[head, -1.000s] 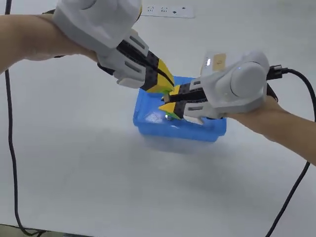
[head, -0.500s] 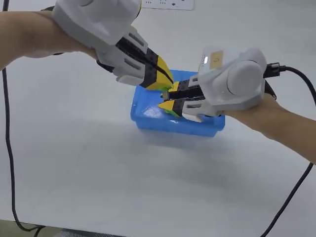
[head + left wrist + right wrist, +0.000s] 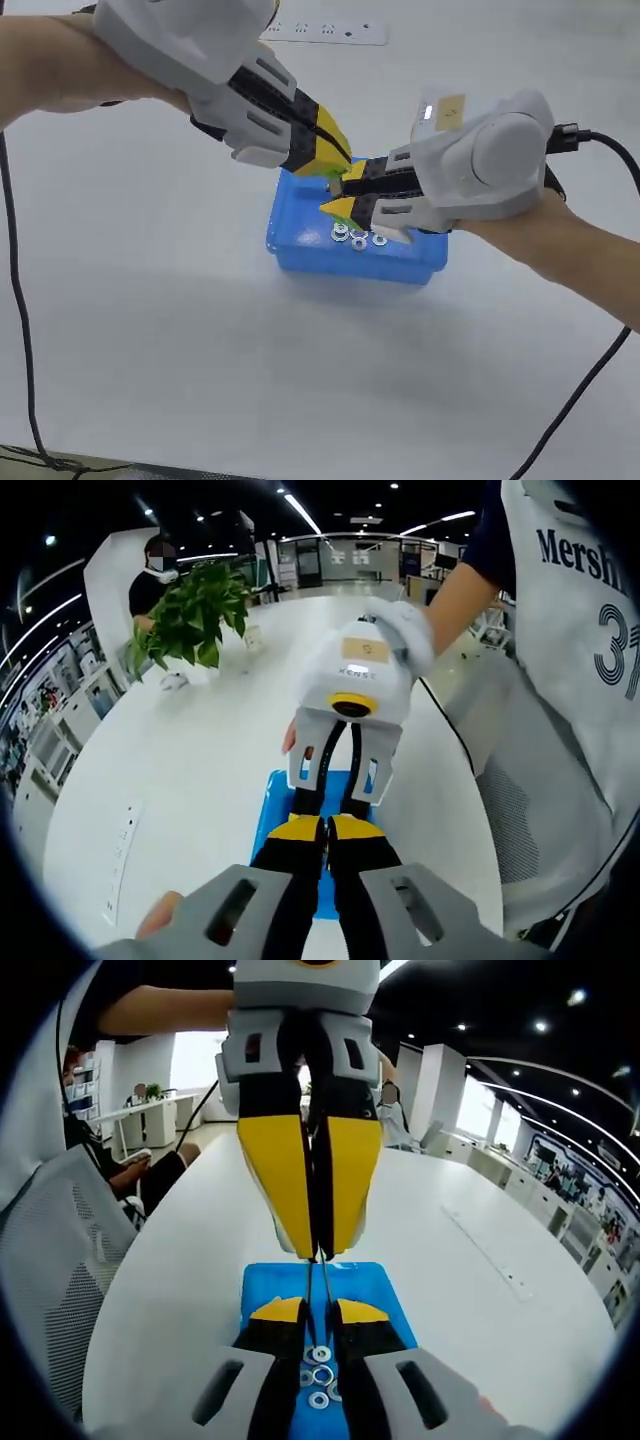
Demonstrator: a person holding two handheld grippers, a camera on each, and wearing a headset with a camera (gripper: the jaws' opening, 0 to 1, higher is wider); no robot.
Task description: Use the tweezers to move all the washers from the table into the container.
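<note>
A blue container sits on the white table with several metal washers inside. Over it my left gripper comes in from the upper left, yellow-tipped jaws shut on the tweezers' handle end. My right gripper faces it from the right, tip to tip. In the right gripper view the thin tweezers run from the left gripper's shut jaws down between the right gripper, whose jaws press them. The washers lie in the container below. The left gripper looks straight at the right one.
A white power strip lies at the table's far edge. One black cable runs down the left side, another trails from my right gripper. A potted plant stands on the far end of the table.
The right gripper has risen slightly off the container, so several washers now show in it where one showed a second ago. Both grippers stay shut, tip to tip.
</note>
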